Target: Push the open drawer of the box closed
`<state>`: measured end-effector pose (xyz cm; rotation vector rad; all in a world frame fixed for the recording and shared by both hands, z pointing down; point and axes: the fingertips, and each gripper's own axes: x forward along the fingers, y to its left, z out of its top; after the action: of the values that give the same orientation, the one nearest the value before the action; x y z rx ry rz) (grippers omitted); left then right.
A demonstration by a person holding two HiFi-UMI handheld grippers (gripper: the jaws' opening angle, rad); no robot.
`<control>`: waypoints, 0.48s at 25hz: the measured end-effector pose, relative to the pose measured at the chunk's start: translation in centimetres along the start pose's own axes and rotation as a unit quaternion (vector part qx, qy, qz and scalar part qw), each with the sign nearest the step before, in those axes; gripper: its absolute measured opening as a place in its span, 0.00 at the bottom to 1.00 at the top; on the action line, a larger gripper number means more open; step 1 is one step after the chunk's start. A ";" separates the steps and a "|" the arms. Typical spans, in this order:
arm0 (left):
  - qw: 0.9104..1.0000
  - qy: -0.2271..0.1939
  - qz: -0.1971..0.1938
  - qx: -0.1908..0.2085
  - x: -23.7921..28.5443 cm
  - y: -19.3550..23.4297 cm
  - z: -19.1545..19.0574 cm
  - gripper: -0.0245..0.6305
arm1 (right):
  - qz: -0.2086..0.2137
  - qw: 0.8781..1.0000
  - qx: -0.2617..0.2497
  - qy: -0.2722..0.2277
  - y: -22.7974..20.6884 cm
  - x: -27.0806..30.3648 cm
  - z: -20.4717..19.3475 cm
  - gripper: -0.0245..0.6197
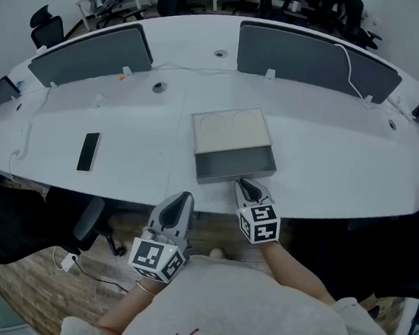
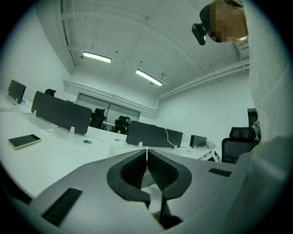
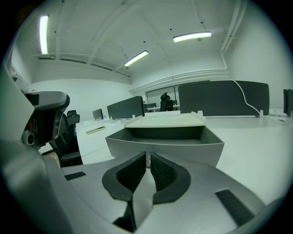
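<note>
Head view shows the box [image 1: 232, 130] lying on the white bench [image 1: 325, 160], near the edge closest to the person, with its grey drawer [image 1: 235, 163] pulled out toward that edge and empty. The right gripper [image 1: 244, 183] is just in front of the drawer's front wall, close to its middle. I cannot tell if it already touches. In the right gripper view its jaws are almost together, with only a thin slit between them and nothing inside. The left gripper [image 1: 185, 197] is lower and to the left, off the bench edge, well apart from the box. Its jaws are pressed together on nothing in the left gripper view. A dark phone [image 1: 88, 151] lies far to the left and is not in the way. The drawer looks thin-walled, stiff and light, so I think a gentle push is enough. No hold is needed; the closed jaw tips can press flat on the middle of the front wall, so that the drawer goes in straight and does not jam. The box probably is light too and may slide on the smooth bench.
</note>
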<state>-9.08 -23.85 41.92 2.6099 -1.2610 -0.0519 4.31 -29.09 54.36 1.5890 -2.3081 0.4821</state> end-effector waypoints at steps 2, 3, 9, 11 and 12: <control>1.000 -0.001 0.001 0.000 -0.1 0.1 0.1 0.07 | -0.001 1.000 0.003 -0.001 0.0 0.0 0.0 0.11; 1.000 0.000 0.001 0.000 -0.2 0.1 0.1 0.07 | -0.001 1.000 0.004 -0.001 -0.1 0.1 0.0 0.11; 1.000 -0.002 -0.002 0.000 -0.4 0.0 0.0 0.07 | -0.001 1.000 0.007 0.000 -0.2 0.2 0.1 0.11; 1.000 -0.003 -0.003 0.001 -0.5 -0.1 0.0 0.07 | 0.000 1.000 0.009 0.001 -0.2 0.2 0.1 0.11; 1.000 -0.002 -0.002 0.001 -0.6 -0.1 0.1 0.07 | 0.001 1.000 0.010 0.001 -0.2 0.3 0.1 0.11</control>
<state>-9.42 -23.32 41.81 2.6148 -1.2569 -0.0571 4.42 -29.46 54.39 1.5952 -2.3101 0.5091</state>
